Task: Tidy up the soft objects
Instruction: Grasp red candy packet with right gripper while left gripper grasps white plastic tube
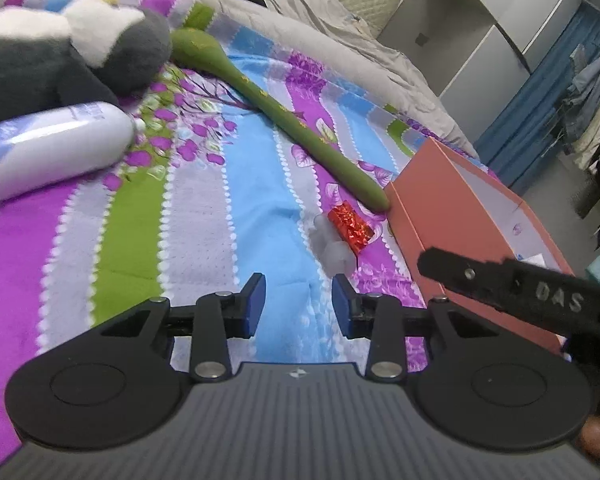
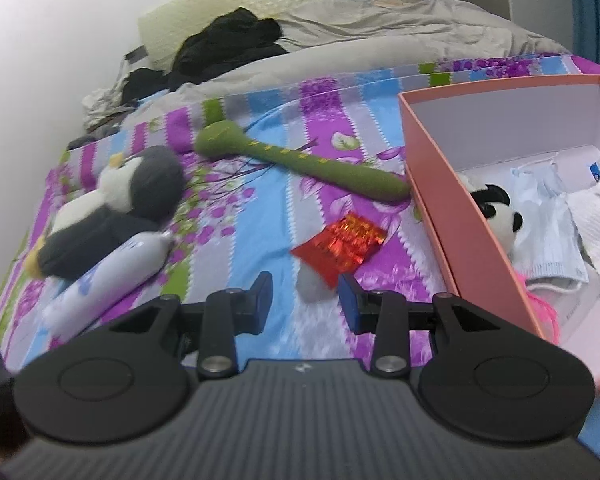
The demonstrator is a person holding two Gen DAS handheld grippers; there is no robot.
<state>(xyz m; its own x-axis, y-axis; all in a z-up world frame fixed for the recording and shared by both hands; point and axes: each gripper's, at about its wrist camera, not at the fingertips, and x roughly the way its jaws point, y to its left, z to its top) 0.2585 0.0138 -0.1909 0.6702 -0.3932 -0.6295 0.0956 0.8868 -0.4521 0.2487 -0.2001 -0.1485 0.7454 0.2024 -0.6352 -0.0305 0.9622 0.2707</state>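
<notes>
- Left hand-held gripper (image 1: 299, 305): jaws apart, nothing between them, over the striped bed sheet (image 1: 228, 216).
- Right hand-held gripper (image 2: 305, 303): released, empty.
- Red foil packet (image 2: 339, 247) lies just ahead of it.
- Green plush snake (image 2: 300, 160) lies beside the pink box (image 2: 460, 216); panda plush (image 2: 496, 210) inside.

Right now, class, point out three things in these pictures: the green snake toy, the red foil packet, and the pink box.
green snake toy (image 2: 300, 160), right wrist view, middle of its body.
red foil packet (image 2: 340, 246), right wrist view, centre of the foil.
pink box (image 1: 432, 208), left wrist view, outer side wall.
</notes>
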